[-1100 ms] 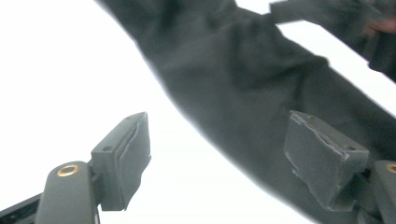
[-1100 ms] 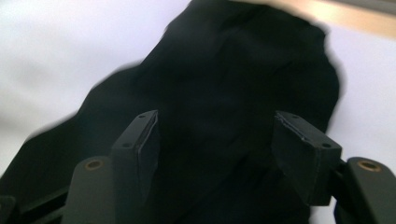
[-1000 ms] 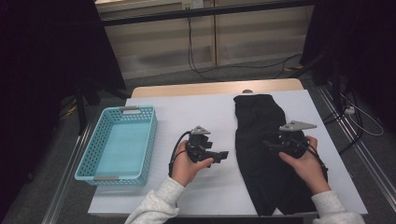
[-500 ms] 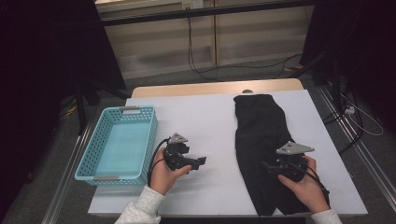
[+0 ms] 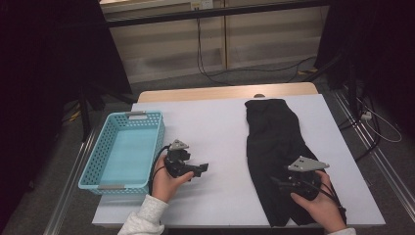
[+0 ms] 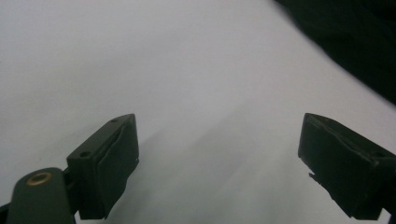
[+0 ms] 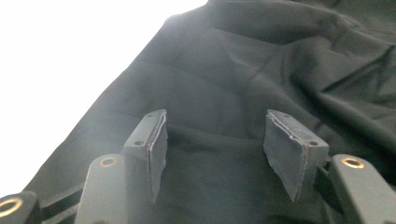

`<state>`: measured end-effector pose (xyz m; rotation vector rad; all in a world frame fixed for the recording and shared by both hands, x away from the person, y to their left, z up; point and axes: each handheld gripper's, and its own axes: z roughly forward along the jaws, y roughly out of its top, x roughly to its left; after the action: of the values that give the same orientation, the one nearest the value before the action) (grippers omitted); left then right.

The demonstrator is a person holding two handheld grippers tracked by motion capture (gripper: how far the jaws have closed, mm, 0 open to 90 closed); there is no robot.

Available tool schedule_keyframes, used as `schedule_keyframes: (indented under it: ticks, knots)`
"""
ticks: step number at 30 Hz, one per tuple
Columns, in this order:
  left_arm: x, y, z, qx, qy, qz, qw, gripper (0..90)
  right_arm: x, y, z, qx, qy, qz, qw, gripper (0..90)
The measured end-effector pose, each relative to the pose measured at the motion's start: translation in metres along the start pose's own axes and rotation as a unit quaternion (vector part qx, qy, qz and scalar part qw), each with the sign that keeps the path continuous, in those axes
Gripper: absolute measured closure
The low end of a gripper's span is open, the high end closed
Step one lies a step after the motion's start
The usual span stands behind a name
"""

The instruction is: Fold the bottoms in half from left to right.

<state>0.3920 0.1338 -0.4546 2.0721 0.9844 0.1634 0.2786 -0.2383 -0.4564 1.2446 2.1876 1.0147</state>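
Note:
A long black garment [image 5: 274, 132] lies flat on the right half of the white table [image 5: 210, 122], running from the far edge to the near edge. My right gripper [image 5: 275, 182] hovers low over its near part, pointing left. Seen in the right gripper view, the right gripper [image 7: 215, 122] has its jaws apart just above the black cloth [image 7: 280, 60]; they have just been closing, and no fold is pinched. My left gripper [image 5: 202, 168] sits over bare table beside the basket. The left gripper [image 6: 219, 128] has just been opening wider, with nothing between its jaws.
A light blue plastic basket [image 5: 157, 142] stands empty at the table's left side, close to my left hand. Bare white table lies between the basket and the garment. The garment's edge [image 6: 355, 42] shows at the upper right of the left gripper view.
My left hand has moved left, closer to the basket. My right hand has moved down the garment toward the table's near edge. Both sit slightly lower.

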Motion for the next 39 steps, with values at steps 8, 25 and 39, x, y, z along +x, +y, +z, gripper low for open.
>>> schedule_keyframes:
  ticks: [8,25,39]
  knots:
    - [0.002,0.0,0.0,0.004,0.011,0.006,0.9999,11.7,0.003,-0.002,-0.008,-0.022,-0.002,0.001,0.9998,42.3]
    - [0.001,0.004,0.004,0.001,0.014,0.008,0.9999,13.1,0.022,-0.007,0.006,-0.002,0.051,-0.027,0.9983,89.4]
    - [0.001,0.008,0.001,-0.006,0.012,0.008,0.9999,13.8,-0.023,-0.023,-0.047,-0.04,0.025,0.027,0.9985,90.0]
